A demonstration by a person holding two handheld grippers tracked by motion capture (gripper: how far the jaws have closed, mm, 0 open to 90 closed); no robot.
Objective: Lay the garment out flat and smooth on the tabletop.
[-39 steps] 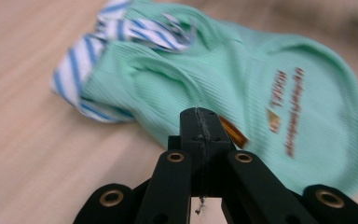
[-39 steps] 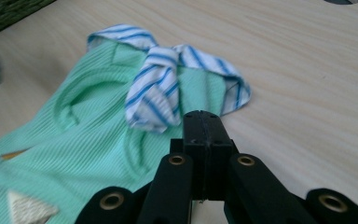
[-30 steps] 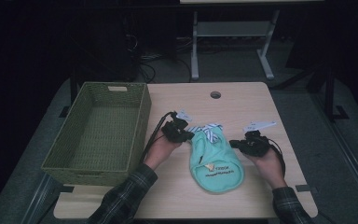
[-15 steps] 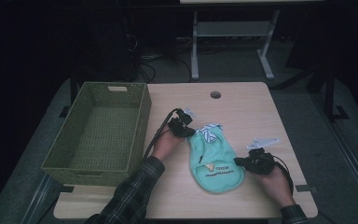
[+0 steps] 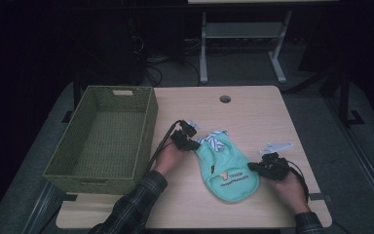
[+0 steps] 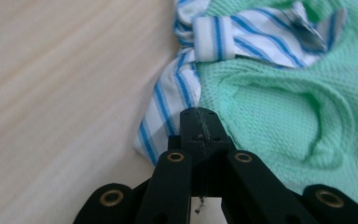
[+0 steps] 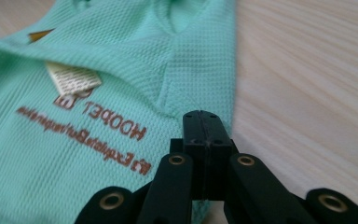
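Green garment [image 5: 230, 168] flat on surface [image 5: 253, 112], right of basket [image 5: 102, 136]. Since a second ago both tongs dropped onto it: left tongs [image 6: 199, 122] clamped on striped collar [image 6: 168, 112], right tongs [image 7: 204, 126] clamped on near-right hem. 2 corners pinched; lift or fold likely next.

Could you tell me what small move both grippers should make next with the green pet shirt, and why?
Probably lift both together. The left gripper is shut at the green pet shirt by its striped collar, the right gripper at its side edge, though a pinch isn't certain. The basket stands open beside them.
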